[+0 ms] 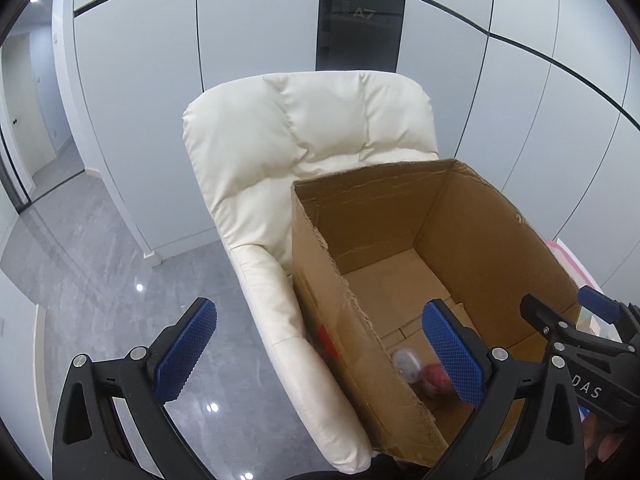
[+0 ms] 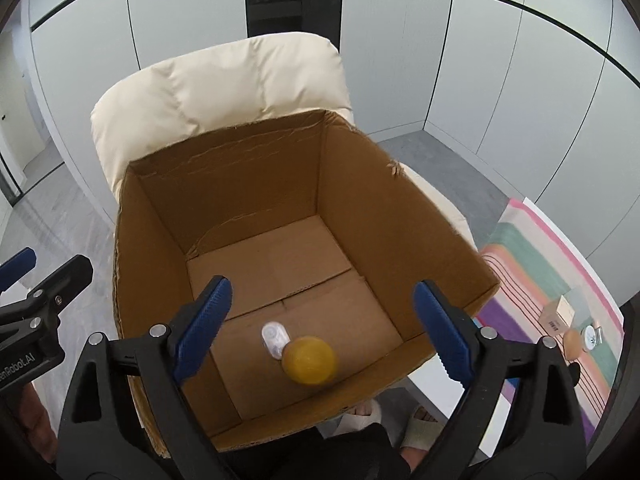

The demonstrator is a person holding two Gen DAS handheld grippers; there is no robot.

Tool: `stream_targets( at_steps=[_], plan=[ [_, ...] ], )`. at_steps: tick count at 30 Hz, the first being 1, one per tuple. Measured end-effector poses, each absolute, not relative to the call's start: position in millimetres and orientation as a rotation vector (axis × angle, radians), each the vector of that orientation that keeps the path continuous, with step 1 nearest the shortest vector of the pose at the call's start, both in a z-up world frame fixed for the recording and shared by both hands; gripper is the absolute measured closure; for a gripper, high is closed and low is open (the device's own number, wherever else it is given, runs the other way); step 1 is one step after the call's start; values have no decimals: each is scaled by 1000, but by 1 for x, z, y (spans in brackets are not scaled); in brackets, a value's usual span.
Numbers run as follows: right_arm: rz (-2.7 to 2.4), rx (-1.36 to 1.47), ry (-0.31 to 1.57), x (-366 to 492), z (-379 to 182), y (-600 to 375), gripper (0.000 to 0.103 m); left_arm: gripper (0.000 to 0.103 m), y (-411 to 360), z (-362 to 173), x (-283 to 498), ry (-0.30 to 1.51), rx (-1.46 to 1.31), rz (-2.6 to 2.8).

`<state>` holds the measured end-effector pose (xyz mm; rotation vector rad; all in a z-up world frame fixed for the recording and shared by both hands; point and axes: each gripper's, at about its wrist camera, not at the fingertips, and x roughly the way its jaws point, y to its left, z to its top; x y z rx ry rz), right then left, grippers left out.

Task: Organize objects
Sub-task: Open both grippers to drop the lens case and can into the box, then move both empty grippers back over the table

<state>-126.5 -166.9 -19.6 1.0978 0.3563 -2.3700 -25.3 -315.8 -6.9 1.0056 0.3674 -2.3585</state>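
Observation:
An open cardboard box [image 2: 404,200] stands on a cream armchair [image 2: 224,80]. On its floor lies a small white case [image 2: 275,339], and next to it a blurred yellow ball [image 2: 309,360]. My right gripper [image 2: 323,288] hangs open above the box, with the ball below it untouched by the blue pads [image 2: 208,320]. My left gripper [image 1: 318,320] is open too, straddling the box's left wall [image 1: 340,320], with nothing in it. In the left wrist view a clear item [image 1: 406,362] and a blurred red shape [image 1: 436,376] lie inside the box.
A striped mat [image 2: 532,264] at the right carries a small carton [image 2: 558,314], an egg-like object [image 2: 573,342] and a round tin [image 2: 590,336]. A person's slippered feet [image 2: 420,424] stand before the box. Grey tiled floor [image 1: 100,280] lies left of the chair.

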Motion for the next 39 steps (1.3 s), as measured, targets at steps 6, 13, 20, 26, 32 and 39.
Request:
stream_targets(
  at_steps=[6,13,20,26,32,39],
  plan=[
    [-2381,1148,332,-135,-22,-152,3,0,-306,-6,-35,363,1012,-2370],
    [-2468,1148,303,-147,-16,-119,0,0,-287,-6,-55,346,1032,-2408],
    [-2512,1169,259,-154,-14,-86,0,0,-260,-7,-74,315,1047,-2463],
    [-2544,1188,233,-160,-14,-59,0,0,-238,-9,-87,300,1065,-2507],
    [-2585,1207,202,-164,-13,-32,0,0,-216,-9,-100,276,1082,-2552],
    [-2626,1228,178,-169,-12,-3,0,0,-190,-8,-111,255,1098,-2601]
  ],
)
